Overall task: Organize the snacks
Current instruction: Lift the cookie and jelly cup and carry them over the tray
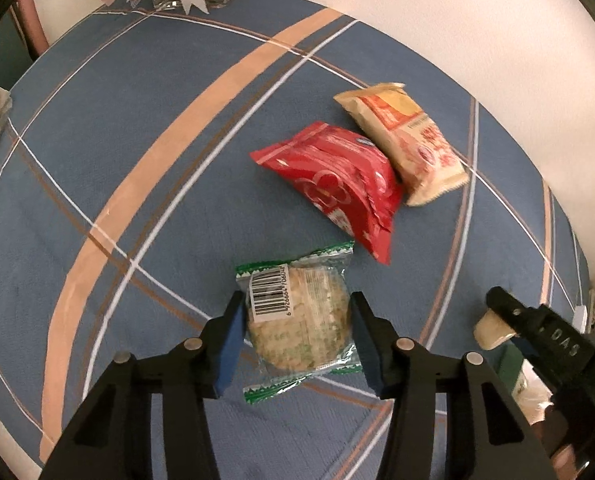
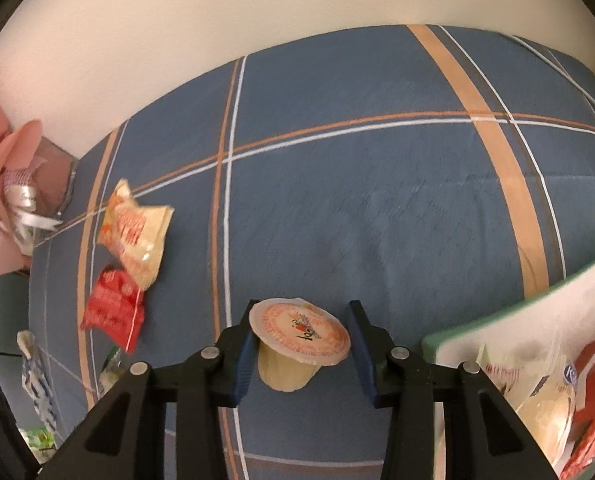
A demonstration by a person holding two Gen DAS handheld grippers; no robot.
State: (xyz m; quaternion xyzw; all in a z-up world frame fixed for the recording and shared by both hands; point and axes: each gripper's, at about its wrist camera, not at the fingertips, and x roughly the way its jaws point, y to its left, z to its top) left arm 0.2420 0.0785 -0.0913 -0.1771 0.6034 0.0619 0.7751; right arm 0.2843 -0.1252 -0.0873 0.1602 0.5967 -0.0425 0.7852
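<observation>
Barcode up, the cracker packet (image 1: 299, 316) sits pinched in my left gripper (image 1: 297, 334). Clamped in my right gripper (image 2: 299, 346), a jelly cup (image 2: 297, 340) shows unreadable lid lettering.

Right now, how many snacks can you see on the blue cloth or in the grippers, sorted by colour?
Red packets: 1, the red packet
Cream-and-orange packets: 1, the cream packet
Green-edged clear packets: 1, the rice cracker packet in the left gripper
Pale jelly cups: 1, the jelly cup in the right gripper
Total: 4
</observation>
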